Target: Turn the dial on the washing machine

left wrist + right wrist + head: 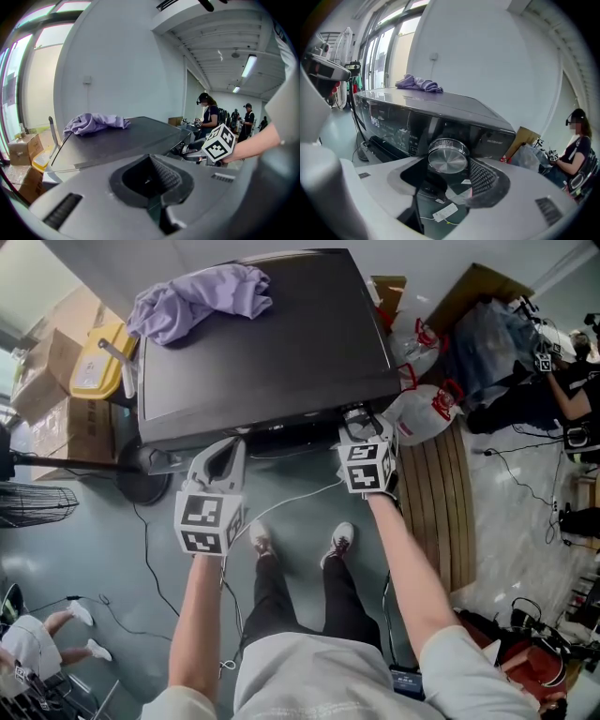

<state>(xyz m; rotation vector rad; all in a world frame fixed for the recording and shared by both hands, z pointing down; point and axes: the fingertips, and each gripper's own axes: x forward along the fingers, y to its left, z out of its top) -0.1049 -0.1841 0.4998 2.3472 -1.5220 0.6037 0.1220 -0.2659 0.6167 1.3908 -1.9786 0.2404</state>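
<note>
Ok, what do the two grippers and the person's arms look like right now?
The left gripper and the right gripper are matte grey moulded shells, their jaws lined with black ribbed pads. Each carries a white cube printed with black square markers. The person wears a pale short-sleeved shirt, forearms uncovered.

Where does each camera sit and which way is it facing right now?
Head view: on the person's head, facing steeply down at the washing machine top; shows both forearms, legs, left gripper, right gripper.
Left gripper view: on the left gripper, facing across the machine's top toward the purple cloth; shows its shut jaws.
Right gripper view: on the right gripper, facing the front panel; jaws closed on the dial.
Shared: all three show the purple cloth.
</note>
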